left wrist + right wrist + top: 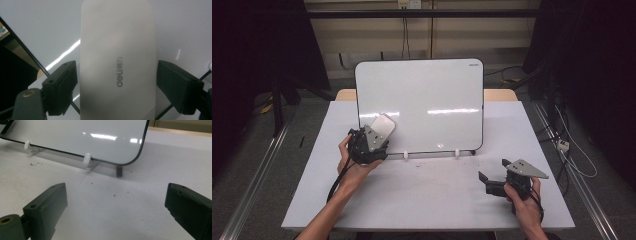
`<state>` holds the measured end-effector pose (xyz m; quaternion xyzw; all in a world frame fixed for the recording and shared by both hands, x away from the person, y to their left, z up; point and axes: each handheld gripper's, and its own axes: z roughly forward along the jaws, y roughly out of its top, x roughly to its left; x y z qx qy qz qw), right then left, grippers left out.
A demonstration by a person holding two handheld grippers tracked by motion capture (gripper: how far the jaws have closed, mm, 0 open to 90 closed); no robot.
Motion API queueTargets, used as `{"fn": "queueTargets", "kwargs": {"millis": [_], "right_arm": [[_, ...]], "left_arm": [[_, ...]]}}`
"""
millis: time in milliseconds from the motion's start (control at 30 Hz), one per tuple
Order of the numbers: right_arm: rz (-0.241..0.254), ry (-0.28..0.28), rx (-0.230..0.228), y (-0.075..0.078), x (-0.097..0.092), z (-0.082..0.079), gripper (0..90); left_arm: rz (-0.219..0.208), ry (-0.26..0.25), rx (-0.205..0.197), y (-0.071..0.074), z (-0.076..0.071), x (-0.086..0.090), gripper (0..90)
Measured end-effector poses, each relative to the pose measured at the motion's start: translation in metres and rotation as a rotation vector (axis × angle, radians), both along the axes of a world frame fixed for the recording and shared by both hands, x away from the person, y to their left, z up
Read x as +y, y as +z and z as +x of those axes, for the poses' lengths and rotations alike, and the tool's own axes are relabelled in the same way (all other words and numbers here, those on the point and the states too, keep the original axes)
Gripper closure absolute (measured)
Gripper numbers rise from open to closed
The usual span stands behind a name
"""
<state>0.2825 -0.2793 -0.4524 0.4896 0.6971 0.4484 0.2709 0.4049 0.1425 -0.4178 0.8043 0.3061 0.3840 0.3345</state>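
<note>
Dim room, pale tabletop (422,195); one whiteboard (427,100) propped upright on two white clips; one white eraser (117,62) flat against its lower left, long axis running away between the left hand-held gripper (116,85) jaws, flanked, no clear pinch; right hand-held gripper (115,205) released, empty, well apart.

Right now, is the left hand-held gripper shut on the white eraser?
Open: the left hand-held gripper straddles the white oblong eraser, with slim gaps visible beside both jaws.
</note>
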Motion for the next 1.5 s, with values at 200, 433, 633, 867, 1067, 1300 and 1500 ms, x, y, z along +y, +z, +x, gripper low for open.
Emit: {"fn": "queueTargets", "kwargs": {"millis": [200, 433, 633, 867, 1067, 1300, 1500], "right_arm": [[-0.002, -0.001, 0.001, 0.0, 0.0, 0.0, 4.3], [-0.008, -0.001, 0.001, 0.0, 0.001, 0.001, 4.4], [-0.009, -0.001, 0.0, 0.0, 0.001, 0.0, 4.4], [-0.007, -0.003, -0.001, 0.0, 0.0, 0.0, 4.4], [-0.008, -0.003, -0.001, 0.0, 0.0, -0.001, 4.3], [-0.009, -0.014, 0.001, -0.001, -0.002, -0.001, 4.4], [-0.008, -0.018, 0.002, 0.0, -0.003, -0.004, 4.4]], "left_arm": [[-0.12, 0.002, 0.022, 0.012, -0.007, 0.007, 7.9], [-0.235, 0.013, 0.12, 0.023, -0.013, 0.018, 4.6], [-0.305, -0.016, 0.167, 0.024, -0.02, 0.027, 4.2], [-0.297, 0.018, 0.172, 0.025, -0.031, 0.036, 4.4], [-0.307, 0.018, 0.173, 0.023, -0.043, 0.046, 4.5], [-0.318, 0.032, 0.186, 0.013, -0.061, 0.058, 4.5], [-0.357, 0.032, 0.158, 0.003, -0.074, 0.067, 4.6]]}}
